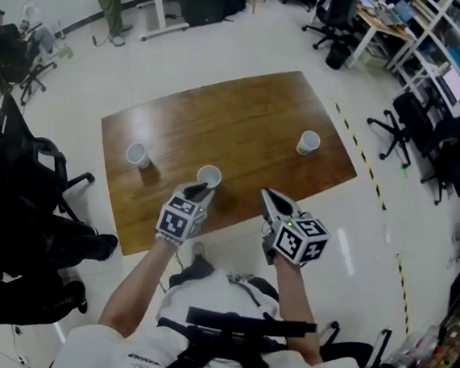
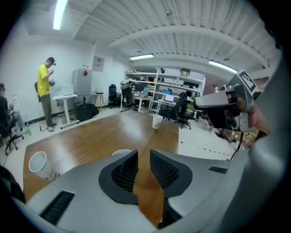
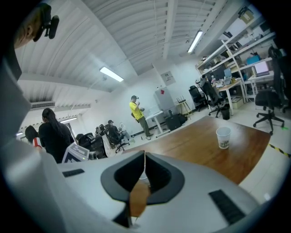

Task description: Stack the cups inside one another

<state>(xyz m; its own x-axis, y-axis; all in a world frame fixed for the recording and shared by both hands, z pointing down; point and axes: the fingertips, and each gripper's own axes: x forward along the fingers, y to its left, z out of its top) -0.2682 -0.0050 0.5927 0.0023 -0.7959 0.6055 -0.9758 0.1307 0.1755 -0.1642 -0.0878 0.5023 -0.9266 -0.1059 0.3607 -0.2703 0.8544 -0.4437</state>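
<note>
Standing empty on the table (image 1: 245, 108) are three cups (image 1: 209, 176), left claw (image 1: 198, 191) spread, right claw (image 1: 268, 195) pressed together.

Table (image 1: 245, 116) glossy brown, wood grain all through. Cups all white: left-edge cup (image 1: 138, 155), near-edge cup (image 1: 209, 176), right-edge cup (image 1: 308, 142) with a faint greyish print. Left gripper (image 1: 199, 191) and right gripper (image 1: 271, 198) grey, pads (image 2: 123, 175) black, cubes (image 1: 180, 217) in black-and-white squares. Floor (image 1: 227, 49) pale, with yellow-and-black dashes (image 1: 362, 155).
</note>
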